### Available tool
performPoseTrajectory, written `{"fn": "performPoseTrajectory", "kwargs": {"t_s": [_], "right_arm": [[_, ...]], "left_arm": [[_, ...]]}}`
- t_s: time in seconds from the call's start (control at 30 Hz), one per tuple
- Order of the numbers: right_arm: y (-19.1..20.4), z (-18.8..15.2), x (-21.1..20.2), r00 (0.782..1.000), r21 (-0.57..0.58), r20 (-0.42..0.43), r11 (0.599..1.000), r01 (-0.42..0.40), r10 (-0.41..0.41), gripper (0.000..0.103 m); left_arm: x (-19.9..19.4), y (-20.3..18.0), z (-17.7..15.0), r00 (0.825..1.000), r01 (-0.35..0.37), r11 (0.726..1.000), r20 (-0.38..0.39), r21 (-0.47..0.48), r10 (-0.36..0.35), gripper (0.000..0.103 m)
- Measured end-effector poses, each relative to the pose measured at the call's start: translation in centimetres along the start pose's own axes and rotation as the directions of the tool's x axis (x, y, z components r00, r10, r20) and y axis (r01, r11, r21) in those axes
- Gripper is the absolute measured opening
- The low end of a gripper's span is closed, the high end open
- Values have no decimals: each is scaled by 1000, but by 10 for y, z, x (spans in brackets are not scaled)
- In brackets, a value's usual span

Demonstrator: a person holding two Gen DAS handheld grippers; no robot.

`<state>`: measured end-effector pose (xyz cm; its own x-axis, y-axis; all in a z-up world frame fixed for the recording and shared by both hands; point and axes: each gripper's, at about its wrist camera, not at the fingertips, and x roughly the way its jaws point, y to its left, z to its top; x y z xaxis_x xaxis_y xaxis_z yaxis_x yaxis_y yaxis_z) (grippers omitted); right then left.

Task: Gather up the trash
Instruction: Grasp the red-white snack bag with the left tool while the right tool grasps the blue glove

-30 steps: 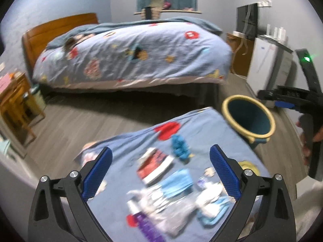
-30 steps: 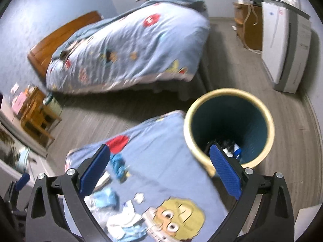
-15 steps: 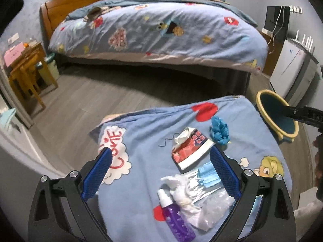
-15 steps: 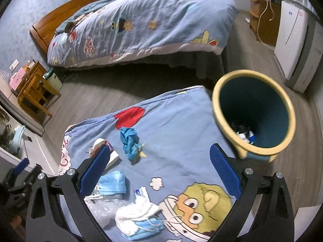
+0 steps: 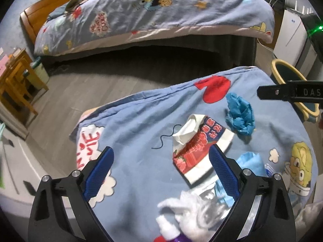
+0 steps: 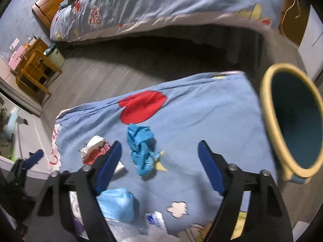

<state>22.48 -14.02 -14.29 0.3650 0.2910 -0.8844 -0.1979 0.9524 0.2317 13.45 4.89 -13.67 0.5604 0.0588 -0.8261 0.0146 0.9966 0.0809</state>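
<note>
On the blue-covered surface lay one crumpled blue glove, one red carton and one blue mask; one yellow-rimmed bin stood beside. Left gripper and right gripper hovered, jaws apart, empty.

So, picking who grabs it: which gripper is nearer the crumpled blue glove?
Right. The right gripper hangs open directly over the blue glove; the left gripper sits farther back, beside the red wrapper.

Both wrist cameras look down, close over the blue blanket, toward the bed at frame top. Both share the crumpled blue glove and bin.
</note>
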Motion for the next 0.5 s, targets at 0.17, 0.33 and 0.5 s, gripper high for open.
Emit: {"fn": "performPoseTrajectory", "kwargs": {"t_s": [0.17, 0.33, 0.5], "right_arm": [[7, -3, 23, 998, -38, -61, 999, -22, 19, 50], [11, -5, 35, 993, -60, -101, 996, -65, 59, 36], [9, -7, 42, 991, -66, -120, 995, -70, 61, 19]], "left_arm": [[22, -8, 1, 998, 54, 998, -39, -9, -55, 79], [40, -16, 1, 993, 92, 996, -77, -10, -92, 65], [51, -24, 0, 985, 138, 990, -104, -21, -139, 51]]}}
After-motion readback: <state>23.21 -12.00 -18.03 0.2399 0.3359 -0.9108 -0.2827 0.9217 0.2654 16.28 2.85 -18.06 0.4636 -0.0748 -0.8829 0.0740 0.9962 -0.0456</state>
